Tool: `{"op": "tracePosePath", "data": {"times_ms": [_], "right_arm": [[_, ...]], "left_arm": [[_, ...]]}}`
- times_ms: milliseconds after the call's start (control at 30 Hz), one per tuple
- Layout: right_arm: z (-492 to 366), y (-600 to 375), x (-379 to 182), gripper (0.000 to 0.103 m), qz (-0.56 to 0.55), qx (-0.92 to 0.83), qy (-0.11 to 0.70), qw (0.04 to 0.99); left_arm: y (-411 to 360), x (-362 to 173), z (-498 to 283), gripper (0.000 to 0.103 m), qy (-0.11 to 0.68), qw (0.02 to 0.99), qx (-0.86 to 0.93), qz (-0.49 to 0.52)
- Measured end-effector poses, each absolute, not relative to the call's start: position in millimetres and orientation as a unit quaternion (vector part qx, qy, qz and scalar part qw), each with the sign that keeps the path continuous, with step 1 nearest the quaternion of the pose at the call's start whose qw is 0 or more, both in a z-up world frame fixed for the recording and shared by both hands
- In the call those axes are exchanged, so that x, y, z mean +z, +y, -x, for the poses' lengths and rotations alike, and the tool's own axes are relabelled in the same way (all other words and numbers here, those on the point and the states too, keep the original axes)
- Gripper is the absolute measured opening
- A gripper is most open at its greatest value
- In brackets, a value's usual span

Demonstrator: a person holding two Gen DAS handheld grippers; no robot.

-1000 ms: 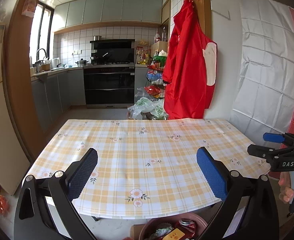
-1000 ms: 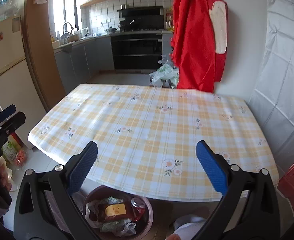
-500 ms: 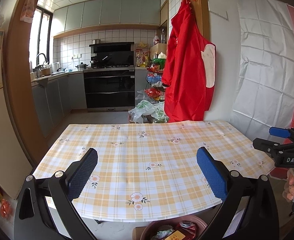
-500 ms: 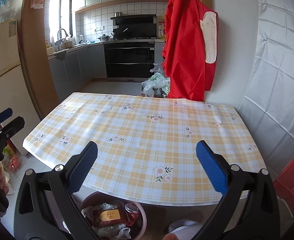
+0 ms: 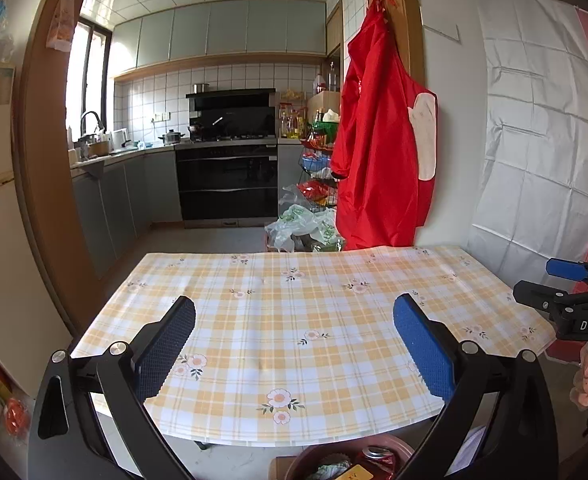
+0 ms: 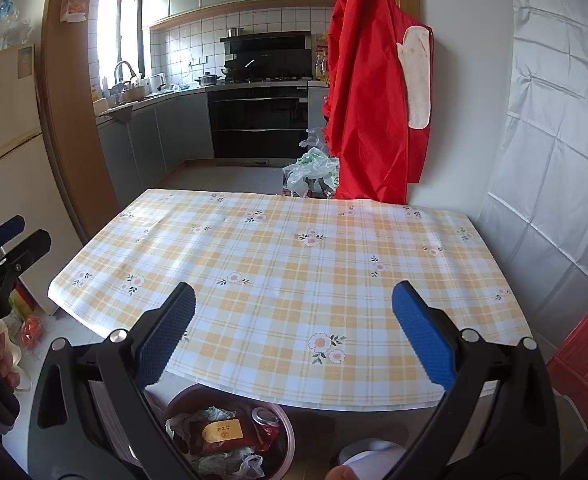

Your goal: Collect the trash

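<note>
Currently, by view:
Left wrist view, left gripper (image 5: 294, 336): jaws spread wide, nothing held, hanging over the near edge of the table (image 5: 302, 320).
Left wrist view, table: checked cloth, no trash visible on it.
Left wrist view, trash bin (image 5: 334, 462): on the floor under the near edge, only its rim and a can showing.
Right wrist view, right gripper (image 6: 294, 332): jaws equally wide, empty, above the near edge.
Right wrist view, trash bin (image 6: 290, 432): holds wrappers, a can and a red packet.
Judgement: collection appears complete.
Recommended: scan table and floor for strays before finishing; keep both grippers clear of the cloth edge.
</note>
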State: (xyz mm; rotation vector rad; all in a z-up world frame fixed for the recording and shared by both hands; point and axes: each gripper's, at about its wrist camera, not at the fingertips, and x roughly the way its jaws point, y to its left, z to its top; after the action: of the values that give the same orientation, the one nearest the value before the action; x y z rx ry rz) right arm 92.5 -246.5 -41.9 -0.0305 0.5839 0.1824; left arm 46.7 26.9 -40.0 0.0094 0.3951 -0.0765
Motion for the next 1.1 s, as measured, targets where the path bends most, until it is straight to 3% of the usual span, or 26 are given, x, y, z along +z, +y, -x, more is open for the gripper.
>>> {"op": "tracePosePath", "data": {"times_ms": [1100], "right_arm": [[-89.3, -251.6, -41.9, 0.097, 0.015, 0.083, 0.286, 0.955]], "left_arm": [[25.3, -43.4, -44.1, 0.097, 0.212, 0.977, -0.032, -0.012]]}}
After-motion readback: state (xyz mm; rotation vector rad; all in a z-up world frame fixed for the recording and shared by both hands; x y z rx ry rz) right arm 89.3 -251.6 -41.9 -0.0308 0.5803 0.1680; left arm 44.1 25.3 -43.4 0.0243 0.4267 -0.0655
